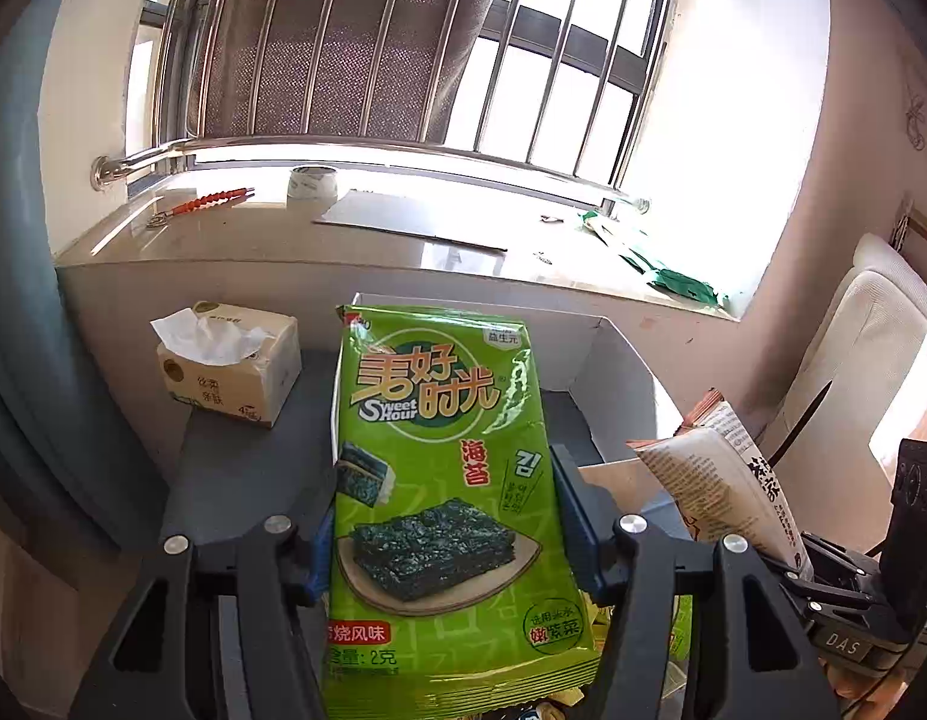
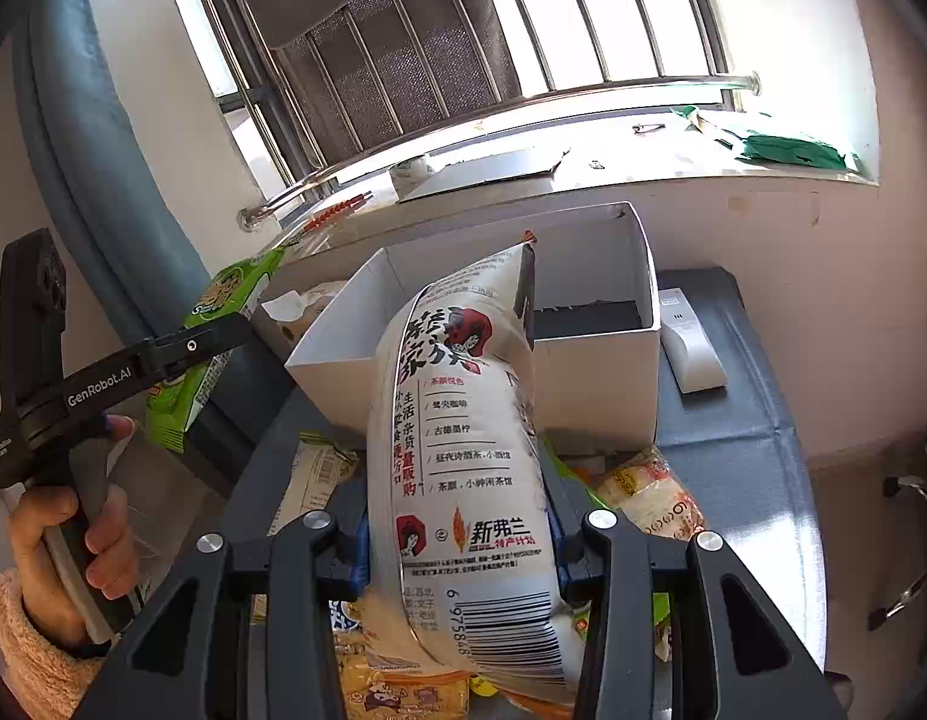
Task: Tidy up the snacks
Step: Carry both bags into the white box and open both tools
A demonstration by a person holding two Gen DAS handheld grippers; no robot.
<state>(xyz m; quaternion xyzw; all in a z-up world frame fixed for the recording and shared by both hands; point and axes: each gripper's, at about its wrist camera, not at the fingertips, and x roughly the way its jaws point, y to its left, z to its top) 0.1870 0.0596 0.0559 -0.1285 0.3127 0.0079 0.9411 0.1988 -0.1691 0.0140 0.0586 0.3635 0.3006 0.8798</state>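
Note:
My left gripper [image 1: 442, 480] is shut on a green seaweed packet [image 1: 439, 420], which stands upright between its fingers in front of the white open box [image 1: 613, 360]. In the right wrist view my right gripper [image 2: 460, 510] is shut on a white snack bag [image 2: 463, 420] with red and black print, its top bending toward the white box [image 2: 583, 378]. The box's inside shows dark and looks bare. The left gripper [image 2: 223, 333] with the green packet [image 2: 235, 294] shows at the left, held by a hand [image 2: 97, 534]. The right gripper [image 1: 805, 564] with the white bag [image 1: 721, 468] shows at the right.
Several loose snack packets [image 2: 649, 498] lie on the dark table [image 2: 745, 420] below my grippers. A tissue pack [image 1: 235, 366] stands at the left and a white device [image 2: 691, 348] lies right of the box. Behind is a windowsill [image 1: 223, 240] with a tape roll [image 1: 310, 183] and green bags [image 1: 661, 264].

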